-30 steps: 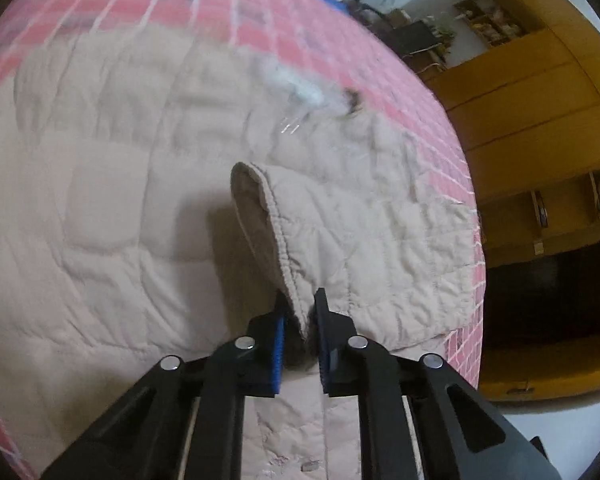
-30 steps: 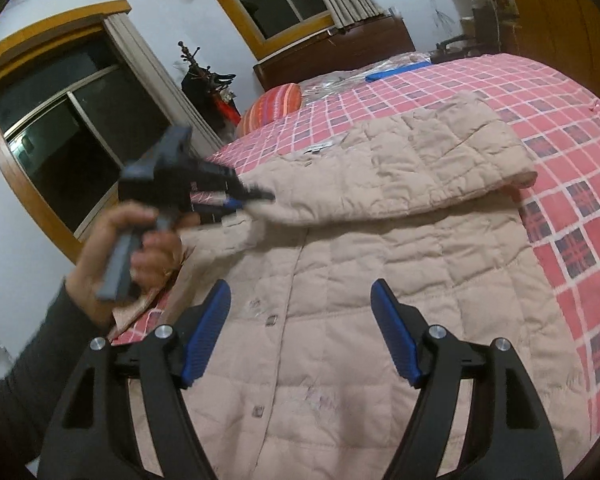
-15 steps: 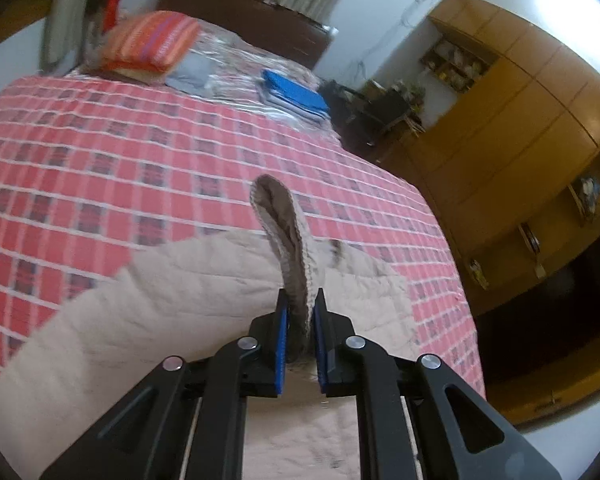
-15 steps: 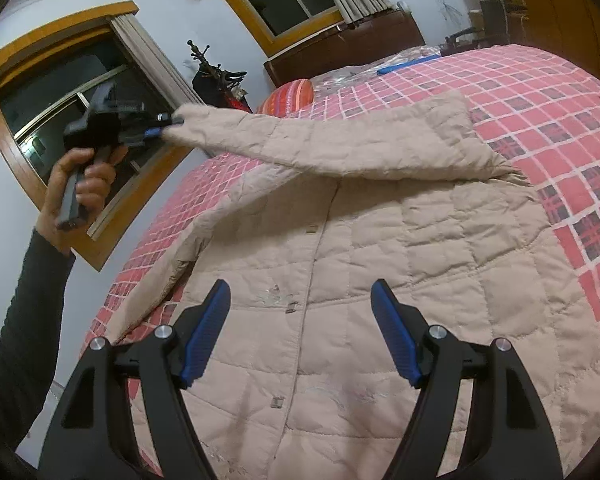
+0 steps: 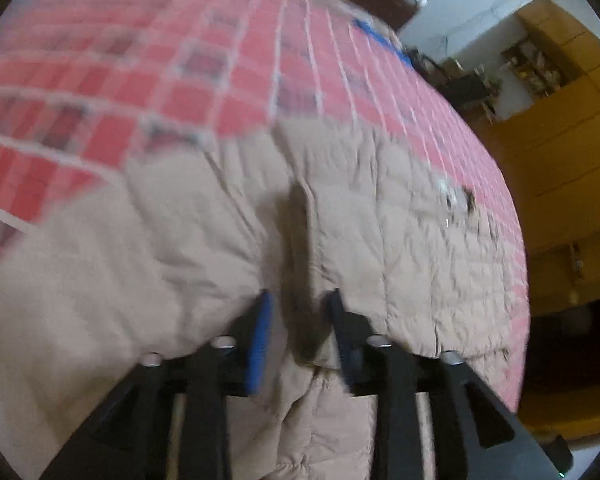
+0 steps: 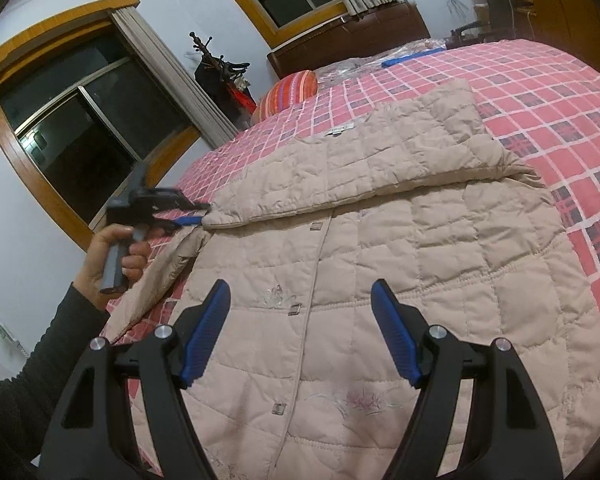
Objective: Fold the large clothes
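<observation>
A beige quilted coat (image 6: pixel 380 248) lies buttoned, front up, on the red checked bedspread (image 6: pixel 540 80). One sleeve (image 6: pixel 360 160) is folded across the chest, its cuff pointing left. In the blurred left wrist view my left gripper (image 5: pixel 300 312) is open, its blue pads (image 5: pixel 260 328) standing apart on either side of the sleeve cuff (image 5: pixel 300 248), which rests on the coat. The right wrist view shows that left gripper (image 6: pixel 198 213) at the cuff's tip, held by a hand (image 6: pixel 116 256). My right gripper (image 6: pixel 300 296) hovers open above the coat's button line, holding nothing.
A striped pillow (image 6: pixel 292 90) and a flat blue item (image 6: pixel 412 58) lie at the head of the bed. Windows (image 6: pixel 92 128) and a coat stand (image 6: pixel 216 68) line the left wall. A wooden wardrobe (image 5: pixel 560 120) stands to the right of the bed.
The left gripper has brought the raised sleeve down across the coat's chest and its jaws have spread apart around the cuff. The right gripper has stayed open over the coat.
</observation>
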### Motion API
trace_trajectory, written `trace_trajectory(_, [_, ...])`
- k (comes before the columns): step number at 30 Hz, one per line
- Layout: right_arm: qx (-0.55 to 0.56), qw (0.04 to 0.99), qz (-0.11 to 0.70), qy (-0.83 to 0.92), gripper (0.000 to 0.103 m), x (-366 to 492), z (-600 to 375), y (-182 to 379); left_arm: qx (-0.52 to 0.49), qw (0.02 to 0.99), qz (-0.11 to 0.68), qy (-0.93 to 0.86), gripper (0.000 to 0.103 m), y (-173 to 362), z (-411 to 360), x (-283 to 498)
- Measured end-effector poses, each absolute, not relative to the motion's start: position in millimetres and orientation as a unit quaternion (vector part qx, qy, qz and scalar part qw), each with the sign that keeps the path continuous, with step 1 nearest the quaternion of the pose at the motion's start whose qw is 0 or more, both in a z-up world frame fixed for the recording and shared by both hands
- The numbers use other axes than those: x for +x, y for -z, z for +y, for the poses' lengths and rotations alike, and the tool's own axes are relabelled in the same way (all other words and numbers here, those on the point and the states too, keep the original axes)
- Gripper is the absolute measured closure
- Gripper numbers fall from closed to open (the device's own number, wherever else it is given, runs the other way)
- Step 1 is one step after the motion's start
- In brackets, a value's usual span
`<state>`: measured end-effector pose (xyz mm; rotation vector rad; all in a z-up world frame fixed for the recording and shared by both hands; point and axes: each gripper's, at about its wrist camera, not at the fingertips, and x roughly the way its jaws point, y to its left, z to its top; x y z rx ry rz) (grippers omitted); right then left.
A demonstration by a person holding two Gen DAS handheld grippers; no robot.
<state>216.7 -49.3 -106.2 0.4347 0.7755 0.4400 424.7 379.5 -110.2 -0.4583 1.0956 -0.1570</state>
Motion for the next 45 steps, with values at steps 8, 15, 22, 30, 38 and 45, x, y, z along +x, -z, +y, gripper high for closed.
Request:
trace_trajectory(8, [0.209, 0.873, 0.372, -0.237, 0.029, 219.8, -27.0, 100.2, -0.218, 0.803, 0.537, 0.140, 0.040, 135.1, 331.5, 441.5])
trace_trajectory(15, [0.203, 0.875, 0.369, -0.239, 0.026, 208.9, -28.9, 94.1, -0.259, 0.811, 0.506, 0.139, 0.041, 123.7, 364.6, 414.1])
trace_trajectory(22, [0.190, 0.869, 0.361, -0.280, 0.022, 206.1, -8.0, 89.1, -0.360, 0.828, 0.427, 0.045, 0.020, 122.4, 472.0, 270.8])
trace_trajectory(30, [0.168, 0.849, 0.363, -0.344, 0.021, 209.2, 34.6, 81.2, -0.492, 0.781, 0.363, -0.124, 0.020, 168.4, 576.3, 113.5])
trace_trajectory(38, [0.165, 0.852, 0.350, -0.353, 0.020, 197.0, 39.2, 70.4, -0.521, 0.779, 0.309, -0.165, 0.021, 182.0, 625.3, 120.0])
trace_trajectory(45, [0.186, 0.854, 0.361, -0.326, 0.020, 200.6, 17.8, 77.4, -0.491, 0.806, 0.299, -0.142, 0.095, 142.7, 645.4, 162.1])
